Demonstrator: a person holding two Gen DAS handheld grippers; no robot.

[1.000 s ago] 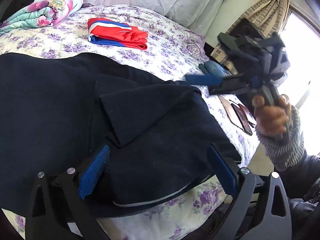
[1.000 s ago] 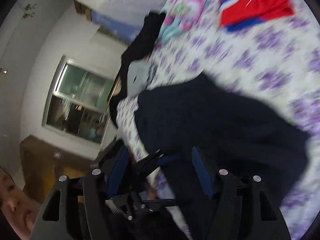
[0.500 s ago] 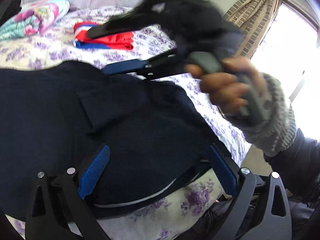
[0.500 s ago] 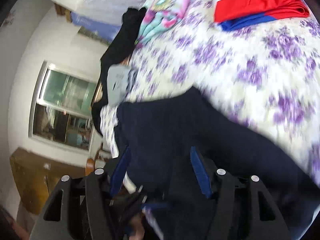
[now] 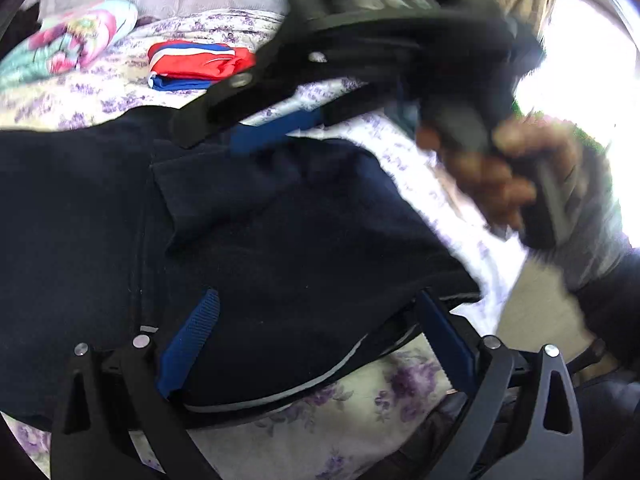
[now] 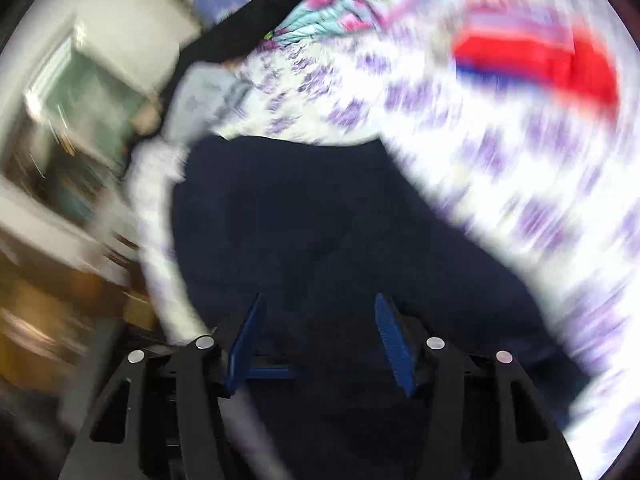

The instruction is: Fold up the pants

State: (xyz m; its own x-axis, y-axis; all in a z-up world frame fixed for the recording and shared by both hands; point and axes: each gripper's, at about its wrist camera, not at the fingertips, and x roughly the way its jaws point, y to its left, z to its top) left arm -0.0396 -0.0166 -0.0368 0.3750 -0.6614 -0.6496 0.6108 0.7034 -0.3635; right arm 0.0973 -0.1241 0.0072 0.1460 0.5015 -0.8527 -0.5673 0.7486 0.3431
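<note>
Dark navy pants [image 5: 260, 240] lie partly folded on a purple-flowered bedsheet [image 5: 360, 412]; they also fill the middle of the blurred right wrist view [image 6: 320, 240]. My left gripper [image 5: 316, 332] is open, its blue pads [image 5: 188, 344] spread over the pants' near edge with a grey stripe. My right gripper [image 6: 318, 340] is open just above the pants. In the left wrist view the right gripper's body [image 5: 360, 52] hovers over the far part of the pants, held by a hand [image 5: 500, 176].
A folded red, white and blue garment [image 5: 200, 64] lies at the back of the bed, also in the right wrist view [image 6: 560, 64]. A pink and teal flowered bundle [image 5: 68, 40] lies at the back left. The bed edge and floor [image 5: 532, 308] are to the right.
My right gripper has swept left across the bed and now hovers over the far part of the pants, moving fast. My left gripper has stayed open over the near edge.
</note>
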